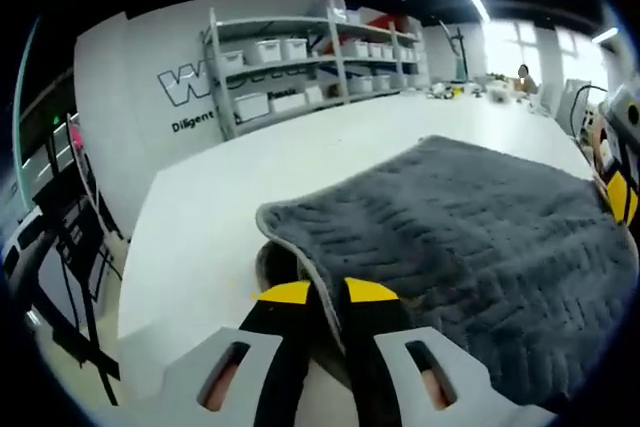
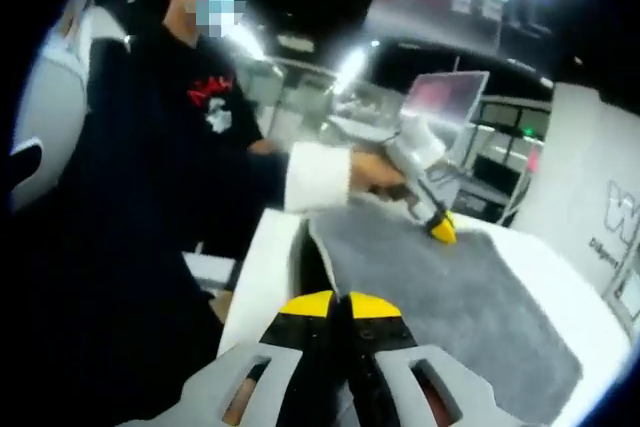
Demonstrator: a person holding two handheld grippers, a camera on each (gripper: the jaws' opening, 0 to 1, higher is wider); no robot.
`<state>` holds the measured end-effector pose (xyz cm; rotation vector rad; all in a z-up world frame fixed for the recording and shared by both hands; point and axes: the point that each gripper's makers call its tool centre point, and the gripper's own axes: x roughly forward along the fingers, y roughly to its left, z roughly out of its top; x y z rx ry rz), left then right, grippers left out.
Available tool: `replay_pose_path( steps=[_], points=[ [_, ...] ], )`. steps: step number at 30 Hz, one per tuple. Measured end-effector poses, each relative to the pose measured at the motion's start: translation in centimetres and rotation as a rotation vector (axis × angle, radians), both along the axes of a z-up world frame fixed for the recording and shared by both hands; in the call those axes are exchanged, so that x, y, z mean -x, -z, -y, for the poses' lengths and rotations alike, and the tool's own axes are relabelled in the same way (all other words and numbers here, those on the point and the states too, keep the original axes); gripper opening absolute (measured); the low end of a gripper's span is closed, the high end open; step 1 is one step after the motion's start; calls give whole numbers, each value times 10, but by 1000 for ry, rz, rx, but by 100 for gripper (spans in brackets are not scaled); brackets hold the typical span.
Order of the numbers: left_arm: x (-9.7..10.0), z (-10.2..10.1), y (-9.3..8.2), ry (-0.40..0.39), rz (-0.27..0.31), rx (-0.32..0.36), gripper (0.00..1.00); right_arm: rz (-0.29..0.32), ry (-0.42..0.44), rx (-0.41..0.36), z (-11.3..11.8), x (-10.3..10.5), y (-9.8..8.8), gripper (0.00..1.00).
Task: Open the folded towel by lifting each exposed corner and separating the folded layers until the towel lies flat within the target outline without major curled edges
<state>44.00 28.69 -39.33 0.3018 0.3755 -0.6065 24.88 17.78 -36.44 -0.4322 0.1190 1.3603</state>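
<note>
Left gripper view: grey towel point(image 1: 470, 257) on white bench point(image 1: 210, 227); left hand-held gripper point(image 1: 328, 293) clamped on the towel's near corner edge, lifting it. Shelving rack point(image 1: 300, 57) with bins stands behind; wall lettering partly legible, "W…" and "Diligent".

Right gripper view: right hand-held gripper point(image 2: 338, 301), jaws together at the towel's point(image 2: 470, 307) edge, grip uncertain. A person point(image 2: 150, 167) in dark clothes holds the other gripper on the far corner.

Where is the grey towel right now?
The grey towel lies on the white table, right of centre in the left gripper view, with the left gripper shut on its near corner edge and shelving behind.
</note>
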Motion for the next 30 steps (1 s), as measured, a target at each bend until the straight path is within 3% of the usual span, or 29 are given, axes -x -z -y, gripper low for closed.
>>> replay_pose_path(
  steps=[5, 9, 15, 24, 30],
  points=[
    [1, 3, 1, 0, 0, -6, 9, -95, 34, -35, 3, 7, 3, 0],
    [-4, -3, 1, 3, 2, -15, 7, -106, 72, -48, 14, -10, 1, 0],
    [-7, -7, -1, 2, 6, -22, 5, -190, 119, -90, 20, -22, 3, 0],
    [-8, -5, -4, 20, 37, -51, 5, -250, 213, -171, 41, -48, -6, 0],
    [-23, -22, -15, 31, 83, -54, 5, -269, 275, -219, 61, -63, -13, 0]
  ],
)
